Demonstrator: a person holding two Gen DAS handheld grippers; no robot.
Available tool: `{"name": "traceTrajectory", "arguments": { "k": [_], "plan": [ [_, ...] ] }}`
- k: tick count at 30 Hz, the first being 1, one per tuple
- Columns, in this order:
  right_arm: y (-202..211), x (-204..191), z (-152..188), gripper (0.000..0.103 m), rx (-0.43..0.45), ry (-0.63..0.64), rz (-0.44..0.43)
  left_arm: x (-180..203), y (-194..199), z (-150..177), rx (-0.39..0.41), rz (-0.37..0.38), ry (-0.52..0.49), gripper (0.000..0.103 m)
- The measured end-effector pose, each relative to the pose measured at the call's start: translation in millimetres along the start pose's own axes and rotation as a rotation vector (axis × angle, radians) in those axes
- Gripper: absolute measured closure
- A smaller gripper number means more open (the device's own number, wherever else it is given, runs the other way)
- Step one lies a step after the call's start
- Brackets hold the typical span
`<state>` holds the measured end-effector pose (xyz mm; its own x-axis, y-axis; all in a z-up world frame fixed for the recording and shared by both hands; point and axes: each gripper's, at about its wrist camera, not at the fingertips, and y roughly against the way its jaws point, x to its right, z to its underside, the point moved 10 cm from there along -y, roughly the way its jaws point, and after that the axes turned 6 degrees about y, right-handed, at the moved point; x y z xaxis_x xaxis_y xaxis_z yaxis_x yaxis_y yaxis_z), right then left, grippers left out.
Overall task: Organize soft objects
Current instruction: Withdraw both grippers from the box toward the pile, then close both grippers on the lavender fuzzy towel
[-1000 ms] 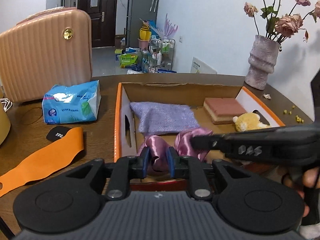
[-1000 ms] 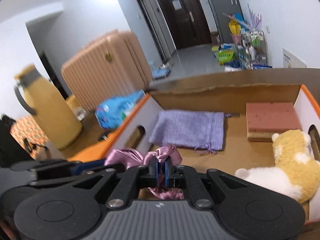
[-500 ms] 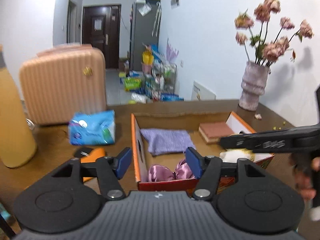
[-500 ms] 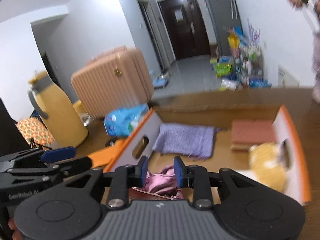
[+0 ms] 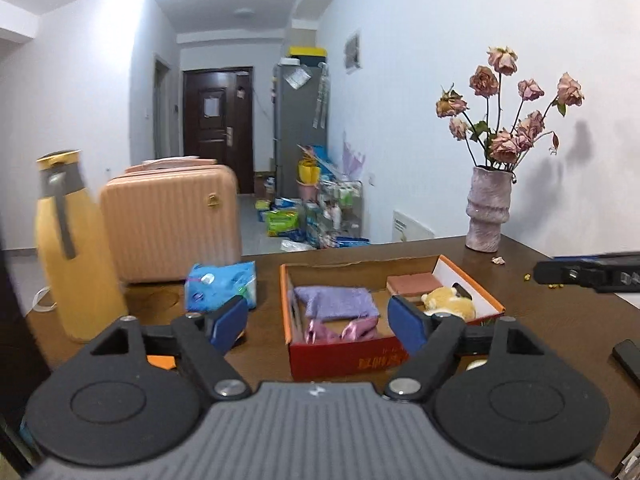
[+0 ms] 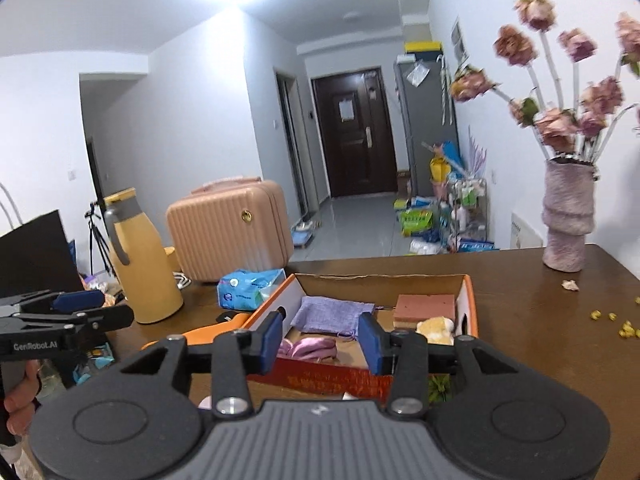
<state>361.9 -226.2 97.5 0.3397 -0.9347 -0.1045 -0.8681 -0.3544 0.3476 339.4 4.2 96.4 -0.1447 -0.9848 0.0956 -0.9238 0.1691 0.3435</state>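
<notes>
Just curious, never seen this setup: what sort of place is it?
Probably someone's home: a fridge by the front door, a suitcase, and a flower vase on the table.

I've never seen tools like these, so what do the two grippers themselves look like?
Each gripper is black plastic with a ribbed grey body, two round discs, silver pivot screws and angular linkage arms ending in blue pads. The left gripper's side, seen from the right wrist, carries white "GenRobot.AI" lettering. No cables show.

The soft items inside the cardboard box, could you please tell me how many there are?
4: purple pouch at back left, pink satin cloth at front left, sponge block at back right, plush toy in front of it. Others may lie hidden behind the box front wall.
</notes>
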Motion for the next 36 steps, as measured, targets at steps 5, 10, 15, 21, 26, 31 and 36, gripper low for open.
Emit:
{"name": "traceTrajectory", "arguments": {
  "k": [5,10,15,21,26,31,36],
  "plan": [
    [54.3,-24.2,50.9,0.051,0.03,0.064,0.031,7.1,56.7,48.5,0.024,0.001,-0.035,0.021],
    [96.6,-41.8,100.1,0.043,0.036,0.069,0.061,9.8,109.8,85.9,0.066,0.018,-0.026,0.011],
    [132.6,-51.1,142.1,0.042,0.005,0.075,0.113,-1.6,141.2,119.9,0.024,0.025,0.028,0.011],
    [147.0,-59.9,156.3,0.038,-0.001,0.05,0.097,-7.1,136.3,135.4,-0.013,0.016,0.043,0.011],
    [136.0,-59.6,155.1,0.038,-0.009,0.048,0.095,-15.7,125.0,132.2,-0.015,0.007,0.053,0.011],
    [106.3,-63.6,156.3,0.038,-0.051,0.068,0.069,-17.6,92.0,131.4,-0.043,0.013,0.033,0.011],
    [42.4,-82.8,148.8,0.039,-0.087,0.099,0.001,-27.8,30.7,122.0,-0.089,0.016,0.025,0.011]
  ]
}}
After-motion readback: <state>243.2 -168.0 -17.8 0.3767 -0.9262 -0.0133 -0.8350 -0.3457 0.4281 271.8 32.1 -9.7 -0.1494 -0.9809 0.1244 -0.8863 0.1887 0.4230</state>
